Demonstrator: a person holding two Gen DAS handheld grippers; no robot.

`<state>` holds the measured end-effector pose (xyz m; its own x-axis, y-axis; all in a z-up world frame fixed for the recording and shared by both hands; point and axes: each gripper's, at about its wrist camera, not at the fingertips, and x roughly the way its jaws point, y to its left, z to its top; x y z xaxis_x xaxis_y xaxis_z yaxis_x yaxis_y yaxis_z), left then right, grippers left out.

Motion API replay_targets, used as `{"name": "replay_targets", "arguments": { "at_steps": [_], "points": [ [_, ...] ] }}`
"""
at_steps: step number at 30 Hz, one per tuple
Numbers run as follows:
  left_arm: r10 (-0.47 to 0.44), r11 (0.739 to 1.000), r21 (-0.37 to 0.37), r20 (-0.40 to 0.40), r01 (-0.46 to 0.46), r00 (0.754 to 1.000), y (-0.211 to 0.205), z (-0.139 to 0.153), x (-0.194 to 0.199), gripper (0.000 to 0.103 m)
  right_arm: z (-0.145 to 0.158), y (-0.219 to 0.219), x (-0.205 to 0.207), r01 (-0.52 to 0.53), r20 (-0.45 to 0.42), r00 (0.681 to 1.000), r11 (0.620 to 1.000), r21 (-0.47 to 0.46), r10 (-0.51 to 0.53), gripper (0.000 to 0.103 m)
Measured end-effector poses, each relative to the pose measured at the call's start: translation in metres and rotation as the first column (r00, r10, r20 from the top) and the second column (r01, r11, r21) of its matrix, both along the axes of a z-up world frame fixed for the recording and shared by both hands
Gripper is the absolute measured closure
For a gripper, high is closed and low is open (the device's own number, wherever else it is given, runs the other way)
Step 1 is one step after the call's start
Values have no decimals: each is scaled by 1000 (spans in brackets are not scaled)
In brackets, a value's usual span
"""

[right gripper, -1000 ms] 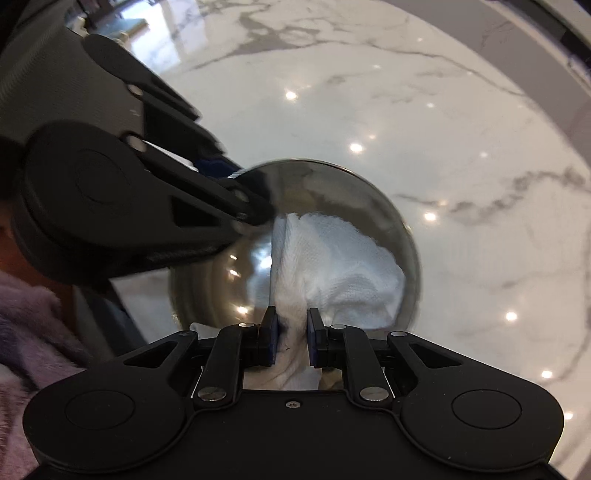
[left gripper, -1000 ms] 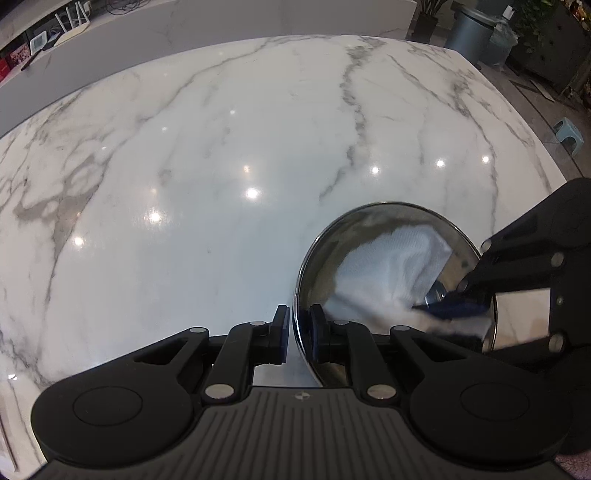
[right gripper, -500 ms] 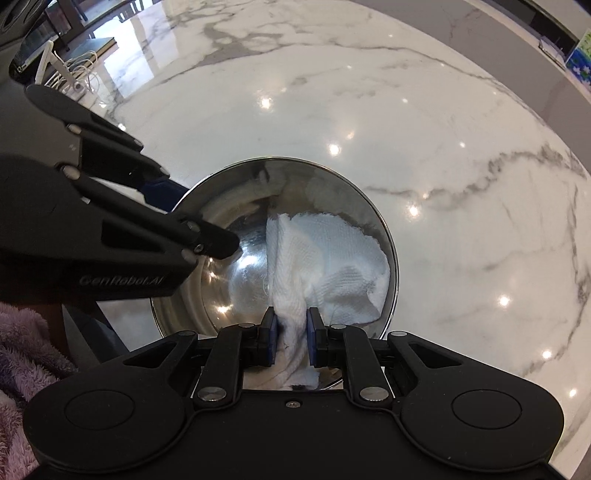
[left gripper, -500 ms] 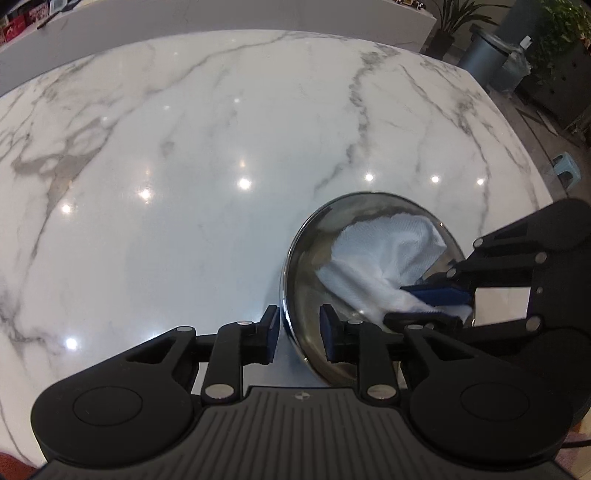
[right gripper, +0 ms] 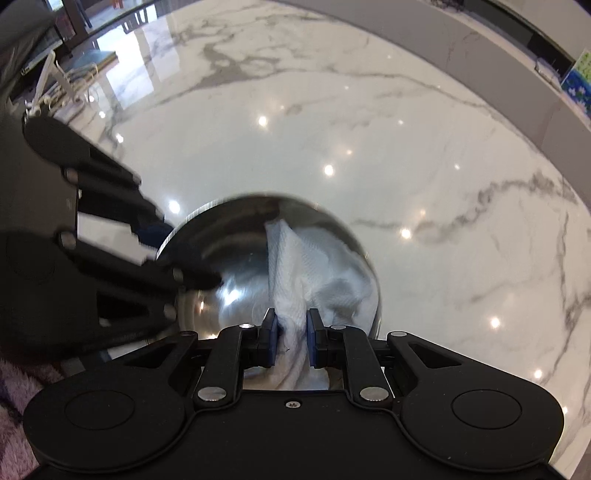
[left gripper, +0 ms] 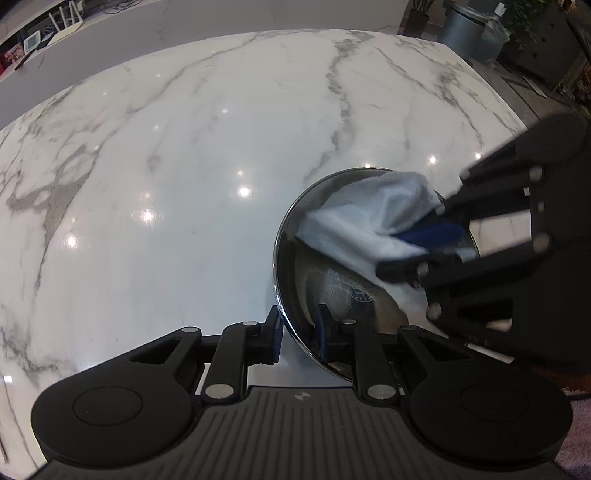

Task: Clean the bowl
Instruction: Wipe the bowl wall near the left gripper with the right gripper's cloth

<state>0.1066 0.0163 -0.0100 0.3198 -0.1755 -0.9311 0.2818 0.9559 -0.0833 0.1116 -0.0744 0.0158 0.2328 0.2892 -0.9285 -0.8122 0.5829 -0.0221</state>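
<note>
Left gripper (left gripper: 298, 328) clamped on bowl (left gripper: 291, 236) rim, right gripper (right gripper: 291, 341) pinching cloth (right gripper: 306, 266), bowl base half-hidden

Marble table (left gripper: 184, 184); grey bin (left gripper: 460, 27) beyond.

right gripper (right gripper: 291, 338): jaws clamped on white cloth (right gripper: 314, 266)
cloth: inside steel bowl (right gripper: 229, 258)
left gripper (right gripper: 192, 258): at the bowl's rim, on marble counter (right gripper: 406, 147)

The bowl (left gripper: 295, 295) was polished, mirror-bright metal, the cloth (right gripper: 295, 258) a white, soft textured weave, the counter (left gripper: 184, 166) glossy grey-veined white marble, and both grippers, left (left gripper: 298, 330) and right (right gripper: 291, 338), matt black plastic with blue pads.
</note>
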Motion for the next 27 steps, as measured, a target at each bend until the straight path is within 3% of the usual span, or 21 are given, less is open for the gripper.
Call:
{"name": "replay_targets", "arguments": {
  "at_steps": [10, 19, 27],
  "points": [
    [-30, 999, -14, 14, 30, 999, -1, 0, 0, 80, -15, 13, 17, 19, -7, 1000, 1000, 12, -19, 90],
    [-60, 998, 29, 30, 59, 998, -9, -2, -3, 81, -18, 9, 29, 109, -194, 978, 984, 138, -81, 89],
    [-31, 1000, 0, 16, 31, 999, -4, -4, -2, 81, -19, 13, 29, 124, -194, 976, 984, 131, -97, 91]
  ]
}}
